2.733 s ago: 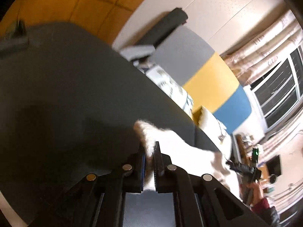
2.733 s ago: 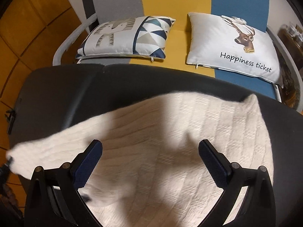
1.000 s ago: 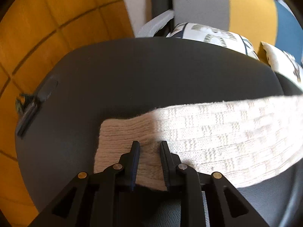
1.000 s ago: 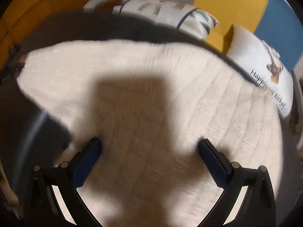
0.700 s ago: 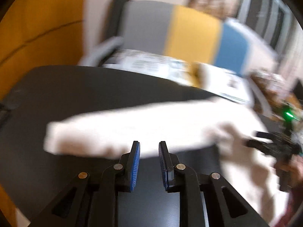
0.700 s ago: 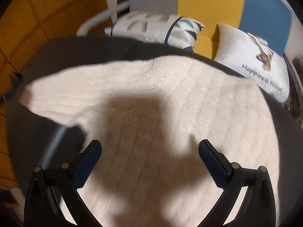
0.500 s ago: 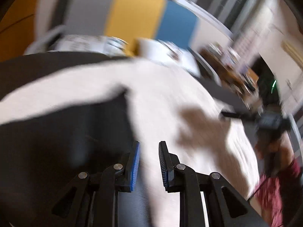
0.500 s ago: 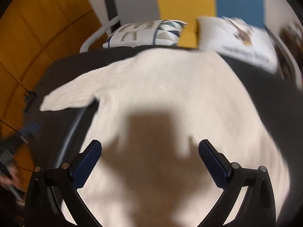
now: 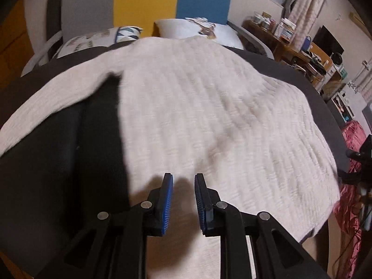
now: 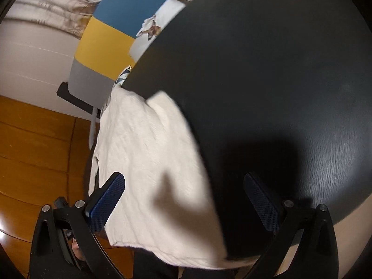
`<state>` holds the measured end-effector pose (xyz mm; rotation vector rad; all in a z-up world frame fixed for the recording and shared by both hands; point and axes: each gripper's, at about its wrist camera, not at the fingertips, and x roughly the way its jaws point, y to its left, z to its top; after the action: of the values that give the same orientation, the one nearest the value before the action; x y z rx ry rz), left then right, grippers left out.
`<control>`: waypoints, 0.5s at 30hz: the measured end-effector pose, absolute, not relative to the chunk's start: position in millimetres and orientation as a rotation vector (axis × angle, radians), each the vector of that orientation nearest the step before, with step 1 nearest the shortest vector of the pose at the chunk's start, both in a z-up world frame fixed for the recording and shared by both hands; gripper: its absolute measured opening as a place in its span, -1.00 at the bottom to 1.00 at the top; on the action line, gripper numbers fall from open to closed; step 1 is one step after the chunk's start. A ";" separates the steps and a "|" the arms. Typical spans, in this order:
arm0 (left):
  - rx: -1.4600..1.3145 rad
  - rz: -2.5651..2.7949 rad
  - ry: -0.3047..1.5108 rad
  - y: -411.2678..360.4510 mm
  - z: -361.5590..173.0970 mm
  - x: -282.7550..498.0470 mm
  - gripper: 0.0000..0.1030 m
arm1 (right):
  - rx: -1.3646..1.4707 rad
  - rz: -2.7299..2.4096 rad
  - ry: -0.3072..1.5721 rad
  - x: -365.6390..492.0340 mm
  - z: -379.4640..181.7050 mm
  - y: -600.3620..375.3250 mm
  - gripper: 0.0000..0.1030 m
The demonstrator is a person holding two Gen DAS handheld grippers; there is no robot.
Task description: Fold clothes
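Sweater [image 9: 209,97], cream knit, lies spread flat over the dark surface [image 9: 58,144], body open and one sleeve [image 9: 46,100] stretched out to the left. No fold shows in the body from the left wrist view. Near hem hangs a little over the surface's near edge in the right wrist view.

Left tool [image 9: 183,197]: pads narrowly apart, nothing between them, hovering above the lower part of the sweater body near its left edge. Released, not pinching fabric.

Right tool [image 10: 186,200]: jaws spread wide, empty, hanging over the sweater's right side where cloth meets bare surface. This view is blurred along the cloth's edge, so whether the corner at top is a tucked sleeve or the shoulder I cannot tell.

Step in hand (judgement): garment laid out, both tools free above it; looks like the interval between spreading and taking a grip for a fold. It would equally fit a pause to smooth the cloth.

Next move calls for (judgement): a grip on a cloth edge, taken low enough to catch only the knit layer; the loose knit will likely stretch and drag, so both sides should lift evenly. Cushions [image 9: 186,26] on the bench behind play no part.
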<state>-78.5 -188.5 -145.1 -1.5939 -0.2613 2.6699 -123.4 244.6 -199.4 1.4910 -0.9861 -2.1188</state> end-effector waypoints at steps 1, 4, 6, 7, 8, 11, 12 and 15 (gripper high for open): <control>-1.612 2.656 -0.256 -188.3 -150.4 -85.7 -0.63 | 1.476 -2.110 -0.990 -124.1 -202.9 241.4 1.00; -1.732 2.603 -0.261 -182.9 -165.3 -98.5 -0.63 | 1.422 -2.035 -1.064 -134.6 -205.6 220.2 1.00; -1.727 2.597 -0.340 -188.8 -163.8 -102.5 -0.63 | 1.392 -1.946 -1.073 -144.4 -206.7 194.4 1.00; -1.722 2.600 -0.366 -191.8 -160.8 -102.2 -0.63 | 1.384 -1.934 -1.038 -147.1 -203.4 179.5 1.00; -1.717 2.604 -0.390 -194.8 -157.6 -101.6 -0.63 | 1.373 -1.943 -0.953 -144.3 -197.2 159.2 1.00; -1.632 2.667 -0.319 -197.3 -142.7 -96.9 -0.63 | 1.332 -1.965 -0.678 -133.0 -177.3 95.3 1.00; -1.599 2.687 -0.289 -197.4 -137.1 -94.9 -0.63 | 1.316 -1.968 -0.587 -129.2 -170.7 74.1 1.00; -1.506 2.709 -0.262 -195.7 -117.2 -98.4 -0.63 | 1.260 -1.964 -0.317 -118.0 -150.8 10.2 1.00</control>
<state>-98.4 -195.7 -117.2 -1.5055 -0.2619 2.7090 -118.0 10.2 -150.8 1.2598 -0.3172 -1.9636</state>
